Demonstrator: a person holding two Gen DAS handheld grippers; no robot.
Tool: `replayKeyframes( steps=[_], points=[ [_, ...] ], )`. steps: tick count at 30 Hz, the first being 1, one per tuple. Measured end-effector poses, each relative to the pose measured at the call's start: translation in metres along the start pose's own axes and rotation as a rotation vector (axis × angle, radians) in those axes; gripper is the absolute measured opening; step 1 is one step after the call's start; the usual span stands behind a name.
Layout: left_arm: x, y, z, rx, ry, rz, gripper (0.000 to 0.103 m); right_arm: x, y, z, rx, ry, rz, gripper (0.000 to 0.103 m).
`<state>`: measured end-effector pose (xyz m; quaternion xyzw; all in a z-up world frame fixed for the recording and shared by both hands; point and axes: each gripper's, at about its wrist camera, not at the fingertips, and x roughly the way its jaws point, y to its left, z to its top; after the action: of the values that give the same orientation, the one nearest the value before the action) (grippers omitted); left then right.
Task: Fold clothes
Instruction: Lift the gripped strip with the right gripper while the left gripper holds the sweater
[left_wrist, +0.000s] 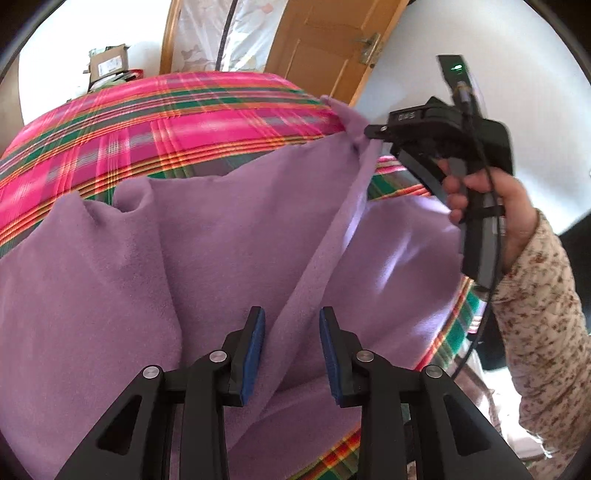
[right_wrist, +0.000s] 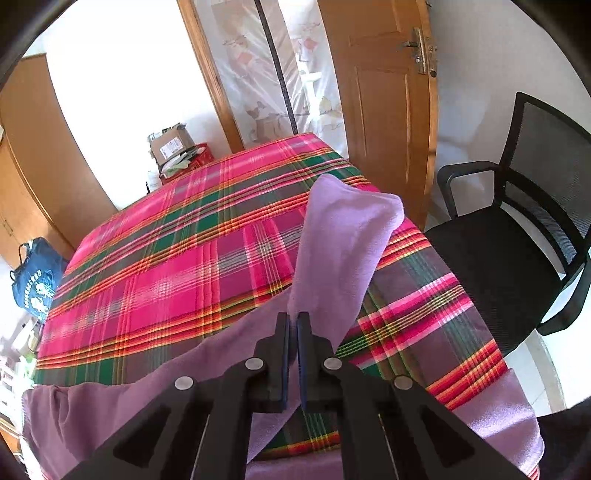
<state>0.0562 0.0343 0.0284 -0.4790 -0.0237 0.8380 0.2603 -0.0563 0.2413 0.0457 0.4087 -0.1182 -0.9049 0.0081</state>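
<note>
Your right gripper (right_wrist: 294, 325) has its jaws clenched on a fold of the purple garment (right_wrist: 343, 236), and the cloth runs up from the pads and away over the table. In the left wrist view, you see this same gripper (left_wrist: 373, 131) from the side: its tip pinches the cloth at the far edge, and a tight ridge of fabric goes from there down toward the left gripper. Your right hand (left_wrist: 491, 206) grips the handle, with a flowered sleeve (left_wrist: 543, 295) behind it.

Your left gripper (left_wrist: 291, 332) has its jaws released. The blue pads (left_wrist: 255, 354) stand apart, and the ridge of cloth passes between them without being pressed.

The purple garment (left_wrist: 221, 240) lies on the table with the pink plaid cloth (right_wrist: 166, 266), mostly at the near side, with one part lifted. A black chair (right_wrist: 517, 236) stands to the right of the table, near a wooden door (right_wrist: 384, 110).
</note>
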Motion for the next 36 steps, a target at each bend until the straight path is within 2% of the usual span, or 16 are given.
replayKeyframes(
  steps=[6, 10, 17, 18, 20, 24, 26, 32, 36],
  points=[
    [0.008, -0.001, 0.001, 0.016, 0.008, 0.001, 0.030, -0.008, -0.013, -0.008, 0.033, -0.002, 0.009, 0.004],
    [0.010, 0.006, 0.004, -0.009, 0.004, 0.010, 0.016, -0.008, -0.022, -0.017, 0.037, 0.011, -0.010, 0.004],
    [0.007, 0.001, 0.002, 0.005, -0.008, -0.002, 0.014, 0.001, -0.035, -0.029, 0.036, 0.048, -0.055, 0.005],
    [0.006, -0.001, 0.002, 0.006, -0.005, -0.001, 0.014, 0.003, -0.035, -0.029, 0.029, 0.053, -0.064, 0.008],
    [0.004, -0.002, 0.001, 0.003, -0.004, -0.009, 0.014, 0.006, -0.033, -0.026, -0.007, 0.053, -0.083, 0.010],
    [0.006, -0.003, 0.002, -0.003, -0.001, -0.023, 0.014, 0.015, -0.016, -0.016, -0.132, 0.040, -0.161, 0.024],
    [0.008, -0.003, 0.002, -0.008, 0.003, -0.029, 0.014, 0.020, -0.009, -0.012, -0.180, 0.043, -0.181, 0.024],
    [0.013, -0.004, 0.001, -0.014, 0.019, -0.034, 0.014, 0.043, 0.002, -0.003, -0.221, 0.098, -0.168, 0.026],
    [0.016, -0.005, 0.002, -0.014, 0.020, -0.039, 0.014, 0.057, 0.011, 0.001, -0.283, 0.116, -0.216, 0.028]
  ],
)
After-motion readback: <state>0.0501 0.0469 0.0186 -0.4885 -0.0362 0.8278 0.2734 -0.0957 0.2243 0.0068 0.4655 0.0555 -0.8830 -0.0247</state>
